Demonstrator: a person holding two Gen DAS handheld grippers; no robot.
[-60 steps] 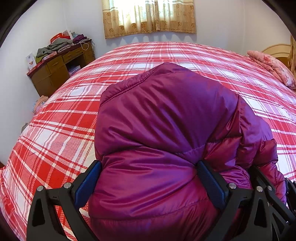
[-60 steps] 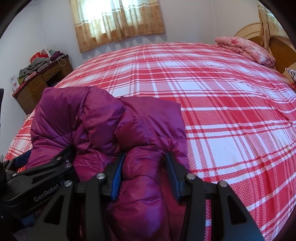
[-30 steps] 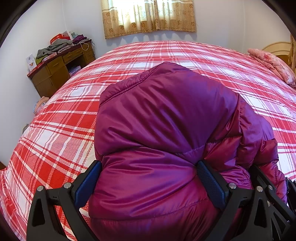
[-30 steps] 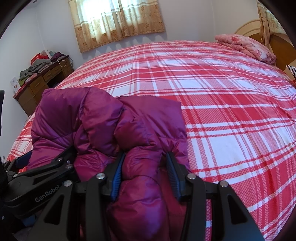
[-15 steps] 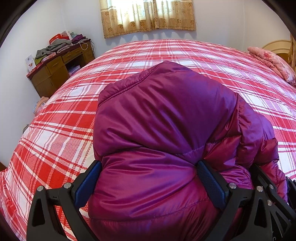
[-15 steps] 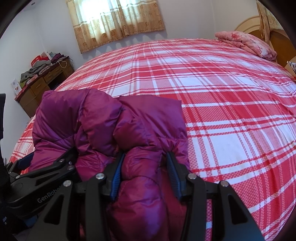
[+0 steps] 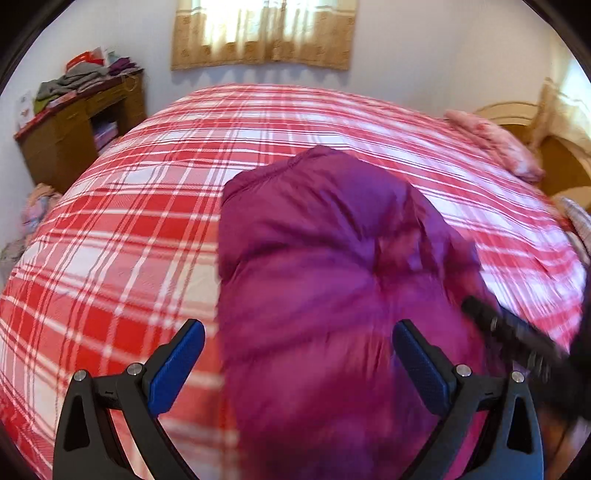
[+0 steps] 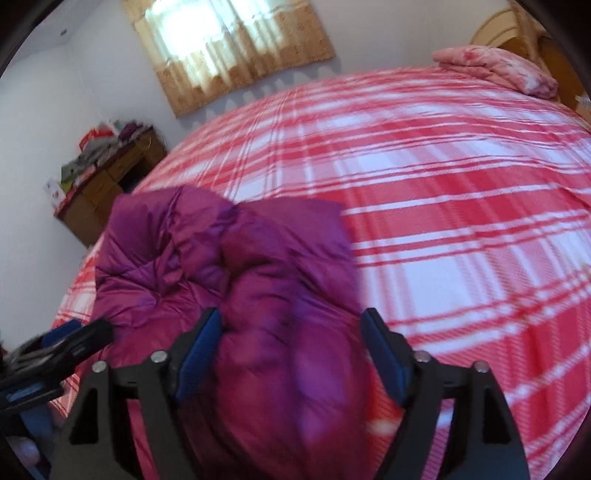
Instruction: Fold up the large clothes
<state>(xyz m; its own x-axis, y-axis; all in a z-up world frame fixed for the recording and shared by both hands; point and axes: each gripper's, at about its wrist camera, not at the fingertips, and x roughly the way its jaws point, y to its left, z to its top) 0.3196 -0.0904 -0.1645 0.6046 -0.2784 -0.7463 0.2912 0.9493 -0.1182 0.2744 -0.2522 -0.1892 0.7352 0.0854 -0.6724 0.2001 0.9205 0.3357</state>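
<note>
A folded purple puffer jacket [image 7: 332, 266] lies on the red plaid bed [image 7: 122, 236]. My left gripper [image 7: 299, 354] is open, its blue pads wide apart, with the jacket's near end between them but not touching the left pad. In the right wrist view the jacket [image 8: 258, 266] bulges between my right gripper's [image 8: 291, 350] open jaws, and a gap shows at the right pad. Each gripper shows at the edge of the other view: the right gripper [image 7: 517, 339] and the left gripper [image 8: 55, 347]. Both views are motion-blurred.
A wooden desk [image 7: 74, 129] piled with clothes stands at the far left by the wall. A pink folded quilt [image 7: 495, 144] lies near the wooden headboard [image 7: 554, 147] at the right. A curtained window [image 7: 262, 29] is behind the bed.
Both grippers have opened and let go of the jacket, which now rests on the bed. Both cameras have lifted and pulled back, so more of the bed shows.
</note>
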